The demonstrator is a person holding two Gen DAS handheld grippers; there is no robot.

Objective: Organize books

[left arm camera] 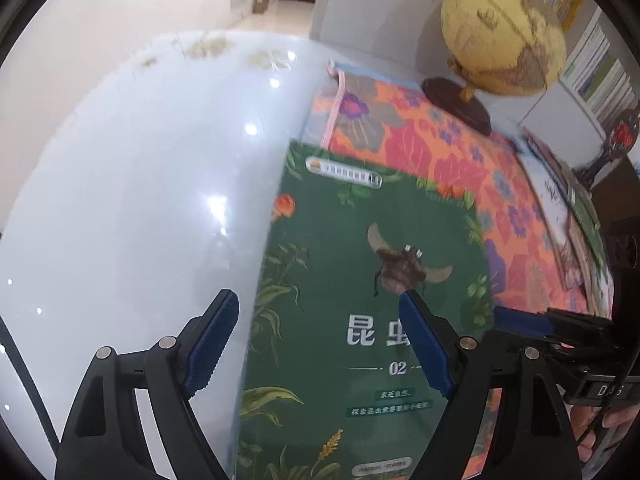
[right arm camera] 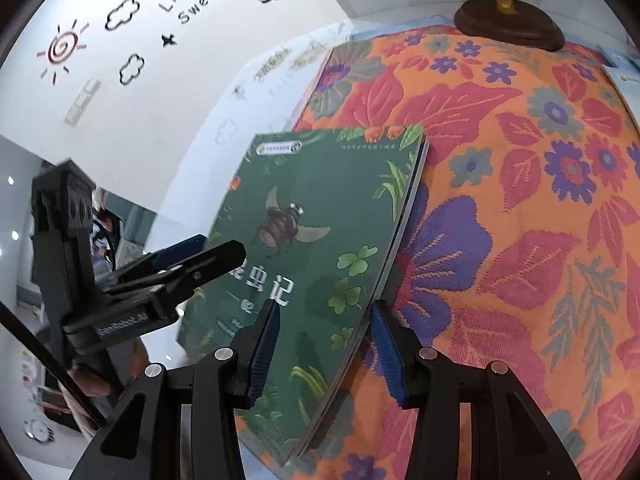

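A green book with a beetle on its cover (left arm camera: 360, 240) (right arm camera: 320, 208) lies flat on the floral cloth (right arm camera: 520, 200), its left part overhanging onto the white table. My left gripper (left arm camera: 320, 340) hovers open over the book's left edge, one finger above the table and one above the cover; it also shows as the left gripper (right arm camera: 200, 254) in the right wrist view. My right gripper (right arm camera: 324, 354) is open and straddles the book's right edge, with its pads not pressing on it. It shows again as the right gripper (left arm camera: 532, 320) at the right of the left wrist view.
A yellow globe (left arm camera: 500, 36) on a dark wooden base (right arm camera: 508, 20) stands at the far end of the cloth. More books (left arm camera: 560, 208) lie along the cloth's right side. The glossy white table (left arm camera: 140, 180) stretches left toward a decorated wall (right arm camera: 160, 20).
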